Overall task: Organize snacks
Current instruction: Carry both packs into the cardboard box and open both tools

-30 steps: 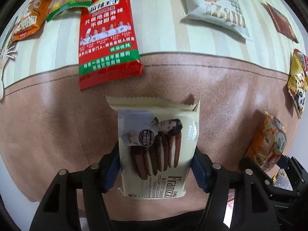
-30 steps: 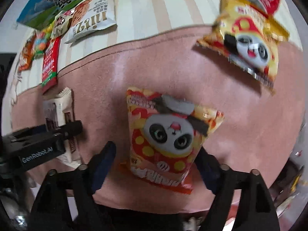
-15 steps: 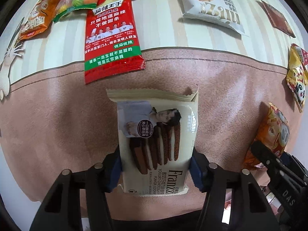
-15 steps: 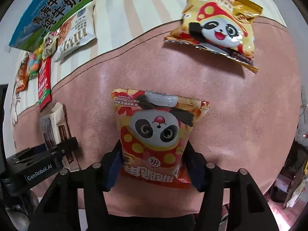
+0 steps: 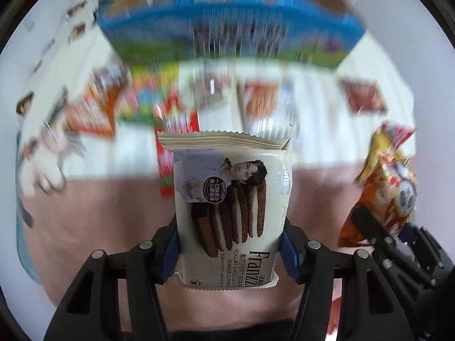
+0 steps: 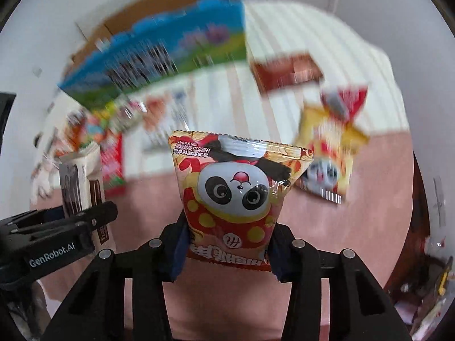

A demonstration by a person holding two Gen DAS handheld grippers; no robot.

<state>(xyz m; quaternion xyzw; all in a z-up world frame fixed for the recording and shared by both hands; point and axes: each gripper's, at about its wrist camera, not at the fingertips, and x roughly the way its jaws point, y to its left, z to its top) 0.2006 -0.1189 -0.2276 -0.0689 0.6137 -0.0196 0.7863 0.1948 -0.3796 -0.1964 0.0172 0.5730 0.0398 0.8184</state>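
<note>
Lifted clear of the pink mat [image 5: 93, 216]: cookie pack [image 5: 231, 213] clamped at its lower sides by the left gripper [image 5: 231, 248], whose blue pads press in on both edges. Likewise the panda bag [image 6: 237, 196], pinched low between the pads of the right gripper [image 6: 227, 251], whose jaws have just been closing onto it. Open mat below and around both packs; farther snacks lie back on the striped cloth [image 6: 287, 25], well apart from either load.

Cookie pack: matte cream wrapper, flat and rectangular, zigzag-cut top seal. Panda bag: glossy crinkled film, puffed, wider at the top than at the grip.

Seen only from the left wrist: right gripper's dark frame at the lower right edge. Seen only from the right wrist: second panda bag [image 6: 327, 159] lying at the mat's far border, and the cookie pack side-on at left. Blue box [image 5: 227, 37] and cardboard [image 6: 170, 5] behind, blurred in both.
</note>
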